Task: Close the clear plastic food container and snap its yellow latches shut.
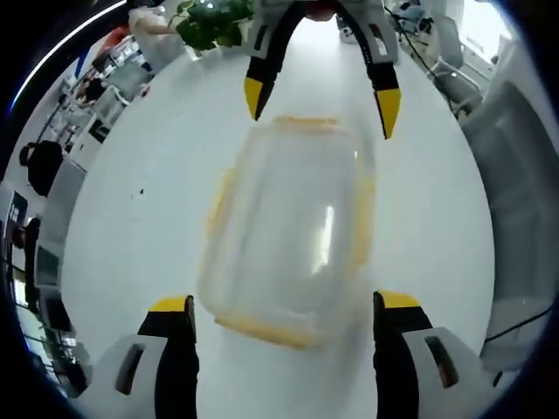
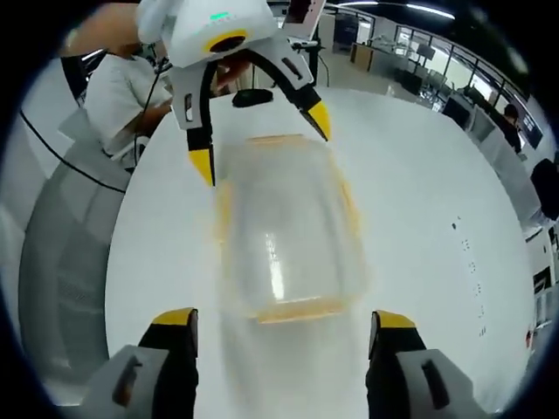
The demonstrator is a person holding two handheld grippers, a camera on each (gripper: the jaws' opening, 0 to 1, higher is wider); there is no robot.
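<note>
Clear plastic, blurred in both views, marks the food container (image 1: 288, 231) lying on the white table (image 1: 140, 253) between the two claws, which face each other across it. Its lid appears to sit on top, though the blur hides whether it is pressed fully home, and the yellow latches (image 1: 360, 218) along its edges cannot be read as snapped or loose; I judge the latching still to be done. The left claw (image 1: 286, 305) stands wide open, holding nothing, its yellow-tipped jaws either side of the container's near end. The right claw (image 2: 284, 319) is likewise spread wide and empty at the opposite end. Around the table lies an open office: a potted plant (image 1: 210, 22), desks, chairs, and a seated person (image 2: 122, 87).
</note>
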